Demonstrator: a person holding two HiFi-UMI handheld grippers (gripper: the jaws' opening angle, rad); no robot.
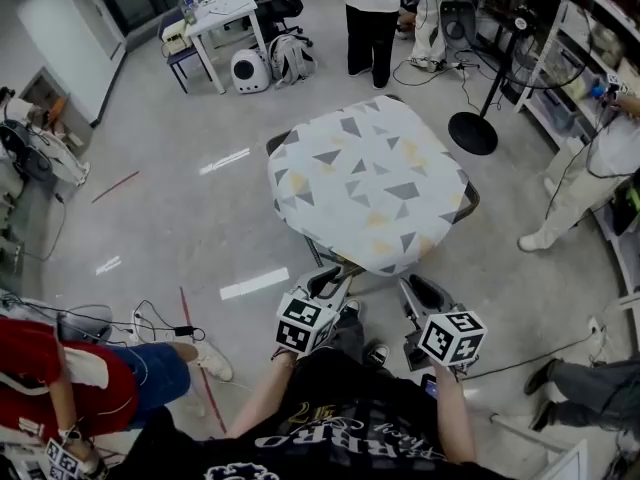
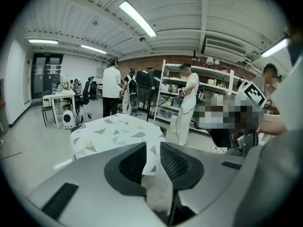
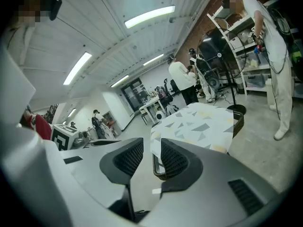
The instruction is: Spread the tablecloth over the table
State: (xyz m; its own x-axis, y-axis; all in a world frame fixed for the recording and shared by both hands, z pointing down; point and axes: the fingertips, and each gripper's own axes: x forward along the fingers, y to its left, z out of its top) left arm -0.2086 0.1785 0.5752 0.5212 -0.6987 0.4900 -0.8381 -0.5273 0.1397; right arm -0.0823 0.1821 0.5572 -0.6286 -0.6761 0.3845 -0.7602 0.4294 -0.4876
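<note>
Covering table (image 1: 470, 201): tablecloth (image 1: 370, 183). Near tablecloth's front edge: left gripper (image 1: 336, 276), right gripper (image 1: 422, 288), both released, empty.

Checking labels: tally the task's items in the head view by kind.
White tablecloth with grey and yellow triangles: 1
Dark-framed table under it: 1
Grey handheld grippers, left gripper and right gripper: 2
Total: 4

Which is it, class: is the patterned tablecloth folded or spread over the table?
Spread. The tablecloth lies flat over the table, draping past its edges; only bits of its dark frame show at the corners.
</note>
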